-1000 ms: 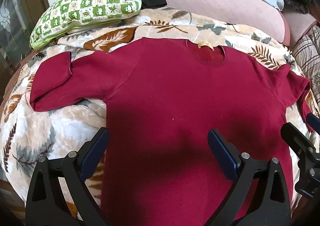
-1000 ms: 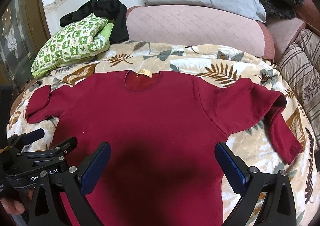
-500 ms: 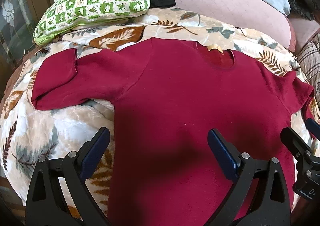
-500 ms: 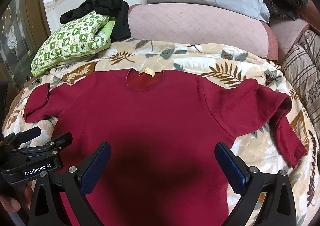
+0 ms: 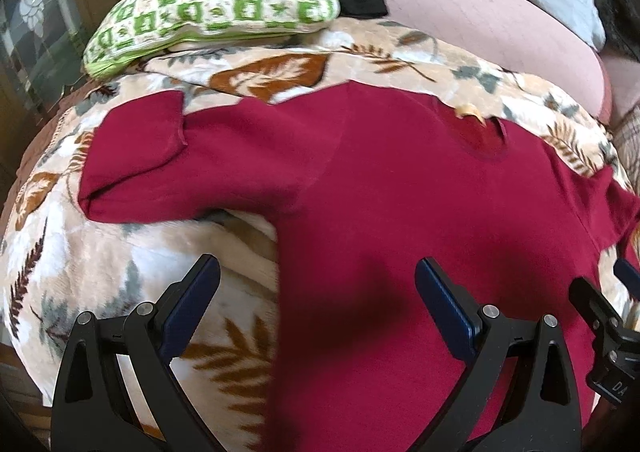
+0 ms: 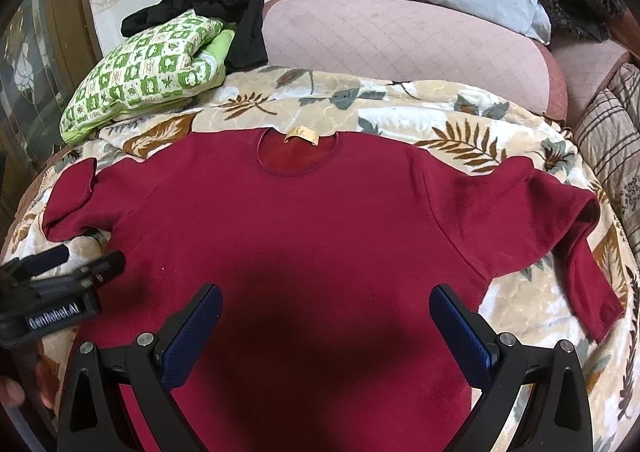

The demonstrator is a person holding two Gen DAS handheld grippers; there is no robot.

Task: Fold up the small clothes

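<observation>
Both grippers (image 5: 316,300) (image 6: 326,316) hover agape over the red shirt (image 6: 304,236).

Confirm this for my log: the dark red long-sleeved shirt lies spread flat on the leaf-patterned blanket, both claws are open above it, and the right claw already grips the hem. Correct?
Not quite. The right claw grips nothing: the right wrist view shows its jaws wide apart over the dark red long-sleeved shirt. The shirt does lie spread on the leaf-patterned blanket, and the left claw is open too.

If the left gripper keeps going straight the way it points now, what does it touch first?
Probably the red shirt: the open left gripper straddles its left side edge, so it might meet the leaf-print blanket at about the same time. Depth is unclear.
</observation>
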